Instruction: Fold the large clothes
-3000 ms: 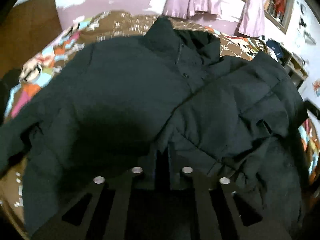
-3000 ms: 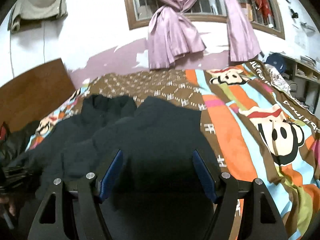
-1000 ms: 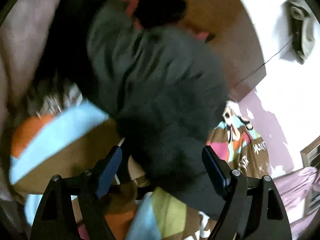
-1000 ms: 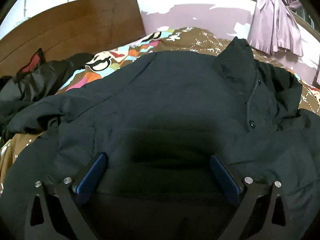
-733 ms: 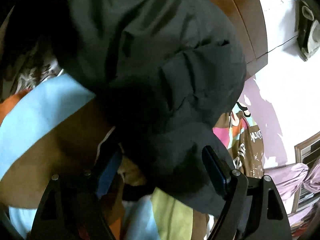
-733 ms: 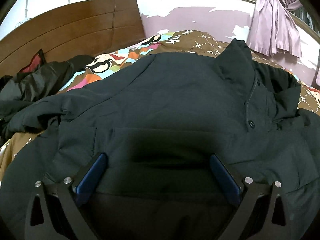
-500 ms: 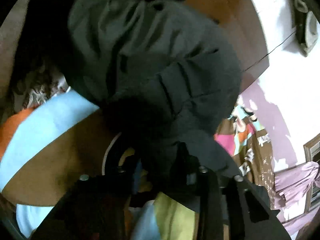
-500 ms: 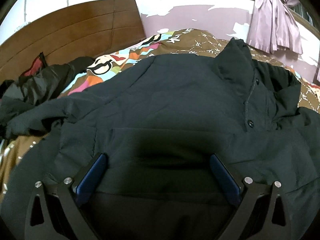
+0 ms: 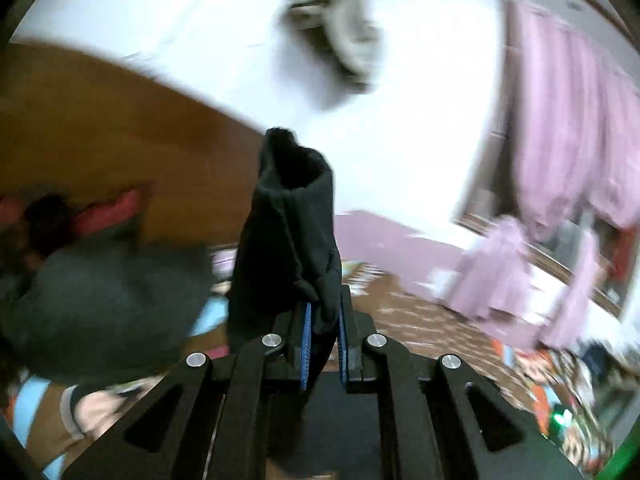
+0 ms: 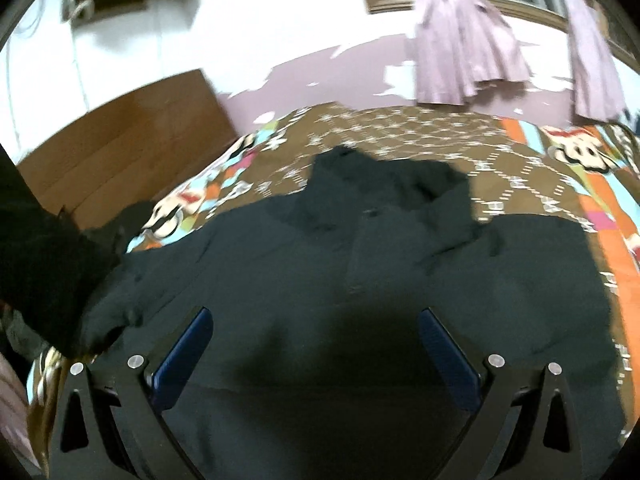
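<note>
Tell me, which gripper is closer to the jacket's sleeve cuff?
Left. The left gripper is clamped on the sleeve cuff, holding it up; the right gripper hovers open over the jacket's body.

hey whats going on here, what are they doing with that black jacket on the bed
A person with a gripper in each hand is folding a large black jacket spread on a bed with a colourful cartoon blanket. The left gripper is shut on a sleeve cuff and holds it up in the air. The right gripper is open, hovering over the jacket's body without gripping anything. The fold is not yet made.
</note>
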{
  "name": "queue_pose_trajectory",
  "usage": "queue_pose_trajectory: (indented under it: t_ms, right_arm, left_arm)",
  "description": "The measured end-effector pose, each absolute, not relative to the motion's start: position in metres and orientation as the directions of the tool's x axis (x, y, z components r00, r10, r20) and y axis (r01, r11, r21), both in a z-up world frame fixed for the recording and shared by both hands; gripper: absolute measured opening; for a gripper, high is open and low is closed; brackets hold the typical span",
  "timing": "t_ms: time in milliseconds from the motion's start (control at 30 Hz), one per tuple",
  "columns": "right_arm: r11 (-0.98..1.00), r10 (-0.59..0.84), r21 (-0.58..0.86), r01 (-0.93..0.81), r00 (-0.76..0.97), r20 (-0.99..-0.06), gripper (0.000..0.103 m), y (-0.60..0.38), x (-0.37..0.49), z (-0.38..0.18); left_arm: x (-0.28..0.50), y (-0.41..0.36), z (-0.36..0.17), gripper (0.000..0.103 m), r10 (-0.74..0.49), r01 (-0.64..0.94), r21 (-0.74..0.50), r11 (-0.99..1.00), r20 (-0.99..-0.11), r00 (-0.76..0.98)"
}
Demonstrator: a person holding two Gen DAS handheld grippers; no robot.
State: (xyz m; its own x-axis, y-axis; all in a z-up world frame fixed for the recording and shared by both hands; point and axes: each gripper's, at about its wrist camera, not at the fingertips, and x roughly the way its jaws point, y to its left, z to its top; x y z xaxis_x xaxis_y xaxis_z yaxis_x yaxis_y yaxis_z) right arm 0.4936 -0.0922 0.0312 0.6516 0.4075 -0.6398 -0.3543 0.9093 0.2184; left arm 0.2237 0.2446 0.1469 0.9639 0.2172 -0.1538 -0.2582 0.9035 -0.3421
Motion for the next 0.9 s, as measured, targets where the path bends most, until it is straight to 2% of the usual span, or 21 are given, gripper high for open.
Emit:
queue_pose_trajectory:
  t_ms: [167,333,433,633,700,767,833,900]
  right_arm:
    - [0.931,0.363,0.279,-0.233,0.647,-0.670,0.103,-0.148,0.515,0.026]
    - [0.904,0.393,0.408,-0.130,0.628,-0.672,0.103,-0.210,0.531,0.017]
    - [0.850,0.468,0.512,-0.128,0.628,-0.621,0.103,-0.239,0.529,0.017]
    - [0.645,0.666,0.752,-0.137,0.584,-0.465,0.099,-0.272,0.522,0.011]
    - [0.612,0.695,0.780,-0.131,0.560,-0.452,0.092,-0.273,0.521,0.007]
    - [0.627,0.704,0.767,-0.135,0.520,-0.484,0.088,-0.266,0.522,0.006]
    - [0.649,0.710,0.742,-0.168,0.483,-0.512,0.074,-0.256,0.523,0.007]
    - [0.657,0.717,0.727,-0.199,0.461,-0.522,0.053,-0.248,0.521,0.009]
  left_arm:
    - [0.275,0.153,0.152,0.008,0.028,-0.071,-0.239,0.968,-0.182,0.983]
    - [0.333,0.061,0.123,0.008,-0.157,0.124,-0.116,0.985,-0.353,0.922]
    - [0.349,0.015,0.104,0.008,-0.209,0.197,-0.074,0.978,-0.426,0.880]
    - [0.369,-0.038,0.050,0.007,-0.286,0.287,-0.084,0.954,-0.537,0.793]
    - [0.375,-0.042,0.031,0.007,-0.294,0.297,-0.093,0.950,-0.578,0.761]
    - [0.373,-0.044,0.016,0.007,-0.286,0.289,-0.100,0.952,-0.627,0.724]
    - [0.370,-0.039,0.001,0.007,-0.277,0.283,-0.101,0.954,-0.660,0.698]
    - [0.370,-0.038,-0.015,0.007,-0.258,0.277,-0.088,0.957,-0.698,0.668]
